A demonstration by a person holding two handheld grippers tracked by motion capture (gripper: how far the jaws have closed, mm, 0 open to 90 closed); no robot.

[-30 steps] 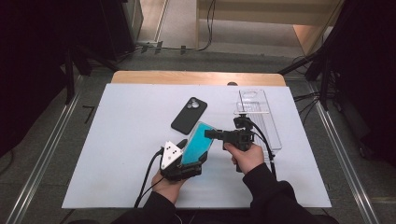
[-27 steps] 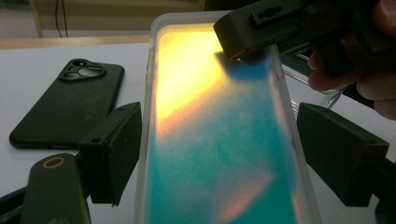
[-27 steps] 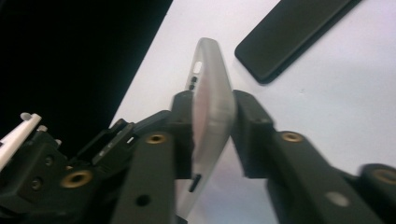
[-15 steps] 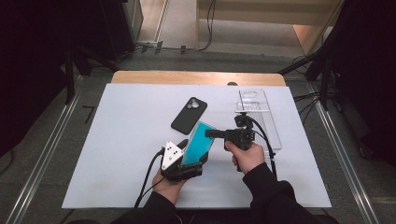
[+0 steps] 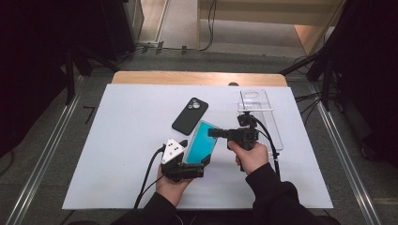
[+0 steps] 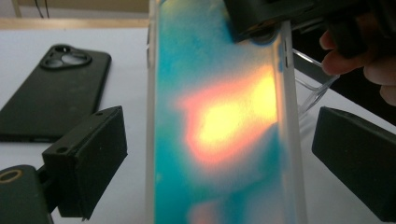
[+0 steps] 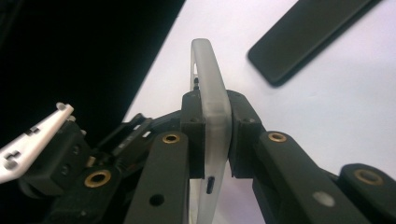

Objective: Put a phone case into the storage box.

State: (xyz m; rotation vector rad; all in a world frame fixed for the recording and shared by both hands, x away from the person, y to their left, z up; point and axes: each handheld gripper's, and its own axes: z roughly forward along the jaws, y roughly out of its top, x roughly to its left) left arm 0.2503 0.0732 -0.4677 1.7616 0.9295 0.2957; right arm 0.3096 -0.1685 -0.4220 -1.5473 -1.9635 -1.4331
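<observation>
Right tongs (image 5: 212, 133) clenched on the teal phone (image 5: 201, 143), pads pinching the frosted edge of its case at the far end, as seen in the right gripper view (image 7: 212, 112). Left tongs (image 5: 202, 165) released, having just been opening, jaws standing wide on either side of the phone's near end without pressing on it; clear gaps between each pad and the case in the left gripper view (image 6: 219, 140). Teal phone held tilted just above the white counter (image 5: 117, 154), near the middle of it, screen glowing teal with an orange-yellow patch. Black phone (image 5: 190, 116) lying flat on the counter just beyond and to the left of the teal one, camera side up, apart from both tongs. Clear case (image 5: 256, 101) resting at the far right of the counter, behind the right hand (image 5: 251, 157). Left hand (image 5: 173, 185) low at the near edge, cable trailing off to the left.
</observation>
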